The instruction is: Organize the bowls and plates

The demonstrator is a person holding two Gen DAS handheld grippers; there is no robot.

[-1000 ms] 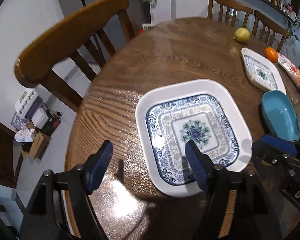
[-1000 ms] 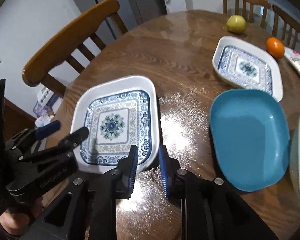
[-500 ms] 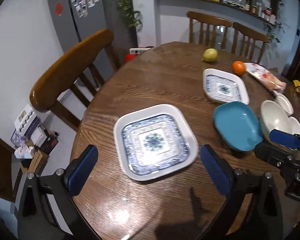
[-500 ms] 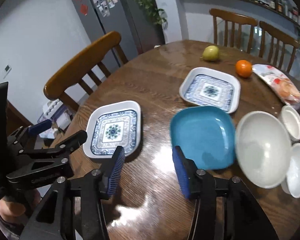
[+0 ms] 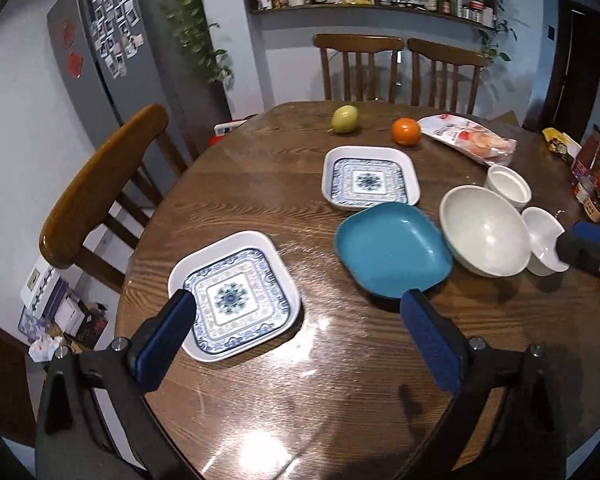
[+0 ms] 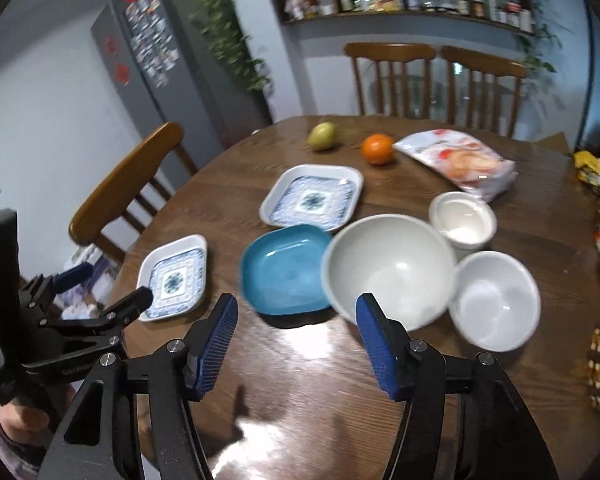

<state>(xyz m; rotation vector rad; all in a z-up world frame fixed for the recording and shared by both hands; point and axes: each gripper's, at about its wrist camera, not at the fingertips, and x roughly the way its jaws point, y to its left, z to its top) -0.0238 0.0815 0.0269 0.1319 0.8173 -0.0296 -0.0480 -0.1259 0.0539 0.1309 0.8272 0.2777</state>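
left gripper fingers spread wide, empty | right gripper fingers still opening, nothing between | blue-patterned white square plate at desk left edge, under left fingers | teal square plate dead ahead of right, nearer hand

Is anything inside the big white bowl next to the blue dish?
Nothing shows inside the big white bowl: both wrist views show a bare, glossy interior. In the right wrist view, the right gripper's finger covers a small part of its near rim. Whatever is under the bowl is hidden.
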